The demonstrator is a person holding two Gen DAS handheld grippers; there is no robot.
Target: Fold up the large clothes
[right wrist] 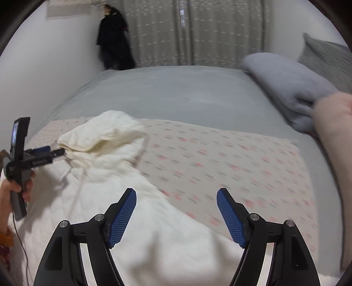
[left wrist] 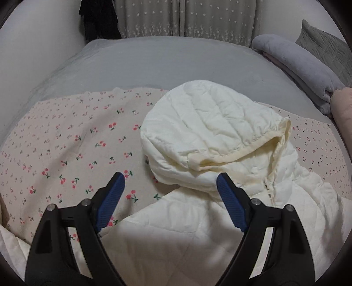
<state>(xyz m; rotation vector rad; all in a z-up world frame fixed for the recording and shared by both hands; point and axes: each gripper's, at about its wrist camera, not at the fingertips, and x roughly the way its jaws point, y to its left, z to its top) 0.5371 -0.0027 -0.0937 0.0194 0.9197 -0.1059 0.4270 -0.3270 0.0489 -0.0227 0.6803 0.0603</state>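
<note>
Grey bed [left wrist: 154,61], star-dotted curtains [left wrist: 176,17] behind, and a cherry-print sheet [left wrist: 66,143] spread across it. On that sheet lies the cream quilted hooded jacket [left wrist: 209,132], hood up top. Left gripper [left wrist: 170,182] hovers just above the jacket's shoulder, jaws spread wide, gripping nothing. Right gripper [right wrist: 176,198] also gapes wide over the jacket's body, empty.

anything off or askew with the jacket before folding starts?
Hood of the white quilted jacket is puffed up and slumped sideways rather than flat, its rim curled open above the zipper. The jacket lies skewed across the cherry-print sheet. No damage visible. Both grippers, left and right, hover with jaws open.
</note>
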